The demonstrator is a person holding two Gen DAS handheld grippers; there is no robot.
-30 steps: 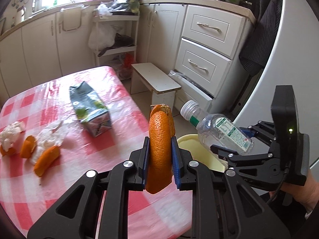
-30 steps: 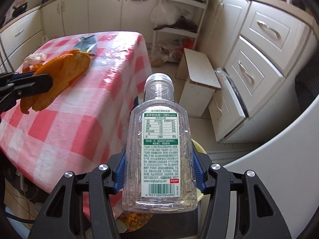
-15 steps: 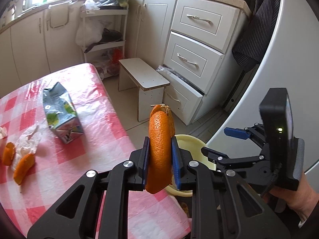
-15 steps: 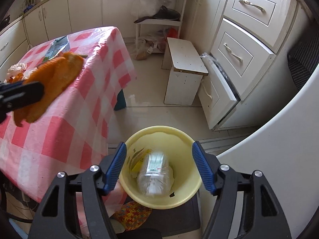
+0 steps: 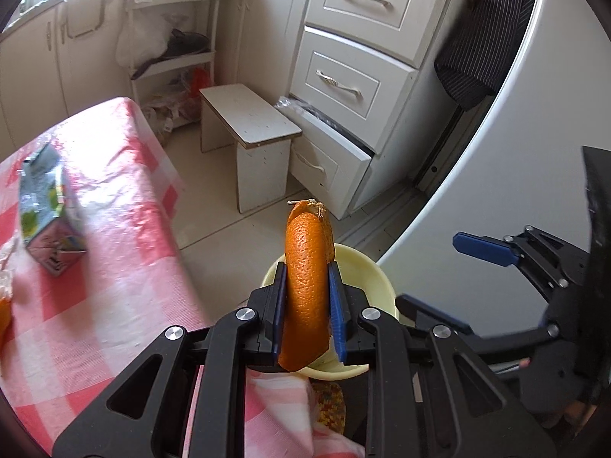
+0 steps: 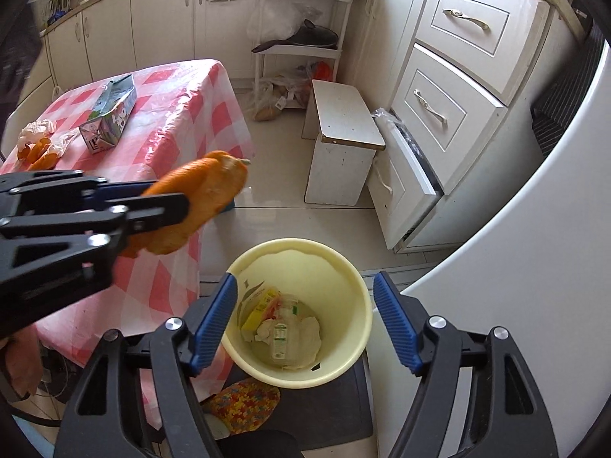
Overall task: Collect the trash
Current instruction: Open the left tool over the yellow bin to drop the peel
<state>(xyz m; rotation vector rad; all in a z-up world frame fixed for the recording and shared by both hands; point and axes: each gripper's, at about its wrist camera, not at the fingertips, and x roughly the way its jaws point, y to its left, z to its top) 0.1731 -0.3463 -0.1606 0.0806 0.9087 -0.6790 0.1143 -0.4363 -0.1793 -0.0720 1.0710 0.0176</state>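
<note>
My left gripper [image 5: 307,305] is shut on a long strip of orange peel [image 5: 307,274], held upright just past the table's corner, over the near rim of the yellow bin [image 5: 366,278]. In the right wrist view the peel [image 6: 198,194] and the left gripper [image 6: 168,198] hang to the upper left of the bin [image 6: 298,244]. My right gripper [image 6: 305,286] hovers above the bin with its jaws opening and nothing between them. A clear plastic bottle [image 6: 280,337] lies inside the bin among other trash.
On the pink checked table [image 6: 179,122] lie a crushed drink carton [image 6: 110,114], more orange peels [image 6: 38,152] and crumpled wrappers. A white stool [image 6: 343,122] and an open bottom drawer [image 6: 404,168] stand beyond the bin. A white fridge [image 6: 515,267] curves along the right.
The bottle left my right gripper and dropped into the bin, and those jaws spread wider. My left gripper carried the peel off the table toward the bin.
</note>
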